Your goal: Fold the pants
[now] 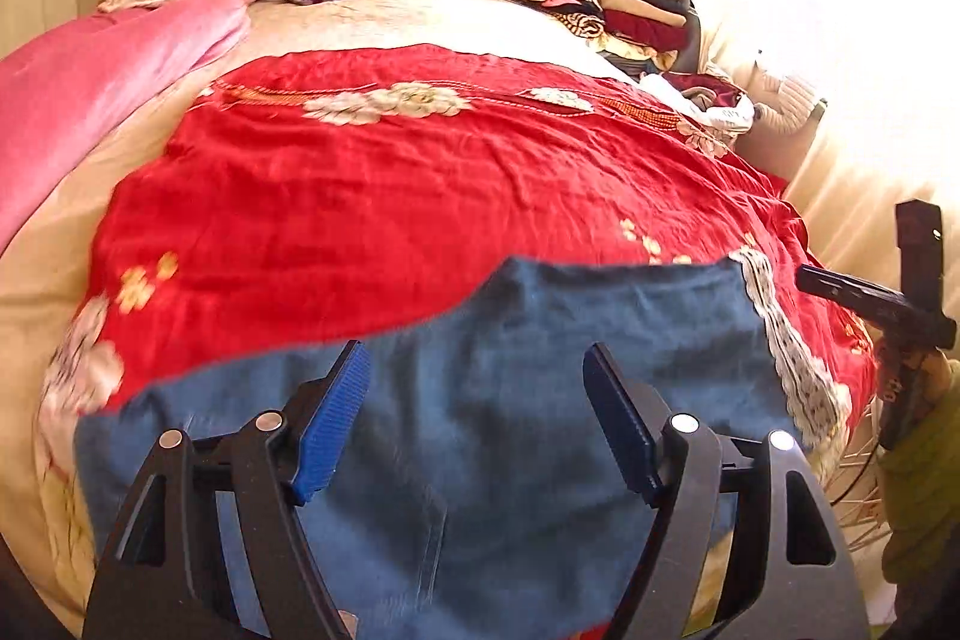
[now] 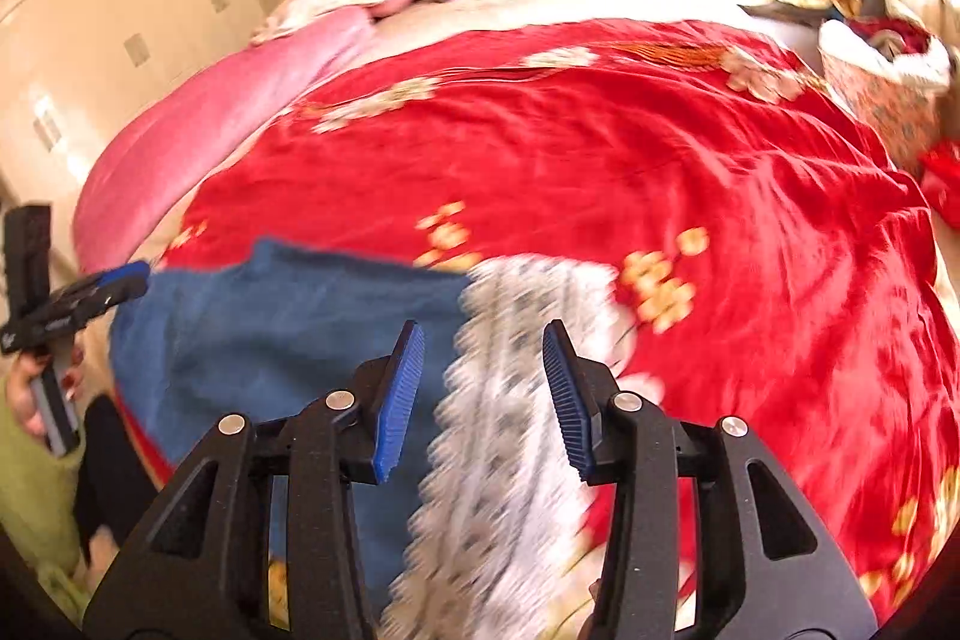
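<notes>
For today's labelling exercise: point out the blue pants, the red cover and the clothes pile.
Pants (image 1: 540, 340): left wrist view, blue cloth near the far edge.
Red cover (image 1: 420, 184): left wrist view, plain red middle.
Clothes pile (image 1: 636, 4): left wrist view, folded middle layers.

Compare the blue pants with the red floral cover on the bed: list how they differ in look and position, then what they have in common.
1. The blue pants are plain denim-like blue; the red cover is bright red with pale flower prints.
2. The pants take up only the near edge; the red cover spreads over much of the bed.
3. The pants lie on top; the red cover lies underneath.
Shared: both are cloth lying flat, somewhat wrinkled.
</notes>
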Demonstrator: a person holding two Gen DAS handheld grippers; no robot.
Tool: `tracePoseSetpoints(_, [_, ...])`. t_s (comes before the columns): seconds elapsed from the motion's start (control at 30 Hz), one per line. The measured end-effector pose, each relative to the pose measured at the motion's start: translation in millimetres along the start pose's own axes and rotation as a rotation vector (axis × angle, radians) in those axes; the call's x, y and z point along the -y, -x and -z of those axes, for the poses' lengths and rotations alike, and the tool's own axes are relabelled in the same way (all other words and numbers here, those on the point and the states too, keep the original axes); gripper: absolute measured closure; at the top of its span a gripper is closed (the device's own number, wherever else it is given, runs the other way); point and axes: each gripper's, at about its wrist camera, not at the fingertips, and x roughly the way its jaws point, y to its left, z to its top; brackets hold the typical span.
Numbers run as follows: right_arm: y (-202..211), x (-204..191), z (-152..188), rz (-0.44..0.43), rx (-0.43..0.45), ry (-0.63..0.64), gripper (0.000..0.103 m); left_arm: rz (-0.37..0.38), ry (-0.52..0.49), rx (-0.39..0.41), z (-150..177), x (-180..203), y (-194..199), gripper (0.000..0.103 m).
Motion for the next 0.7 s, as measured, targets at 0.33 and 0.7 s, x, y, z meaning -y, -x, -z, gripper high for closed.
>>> tracePoseSetpoints(0.33, [-67.0,45.3,-13.9,-0.045,-0.120,-0.098,0.060,0.045,-0.092,-0.146,-37.5,26.7,-96.2,0.030])
tracePoseSetpoints(0.7, [-65.3,38.6,-2.5,-0.115,-0.087,-0.029,0.087,0.105,-0.038,-0.218,-25.3,24.1,-123.4,0.095])
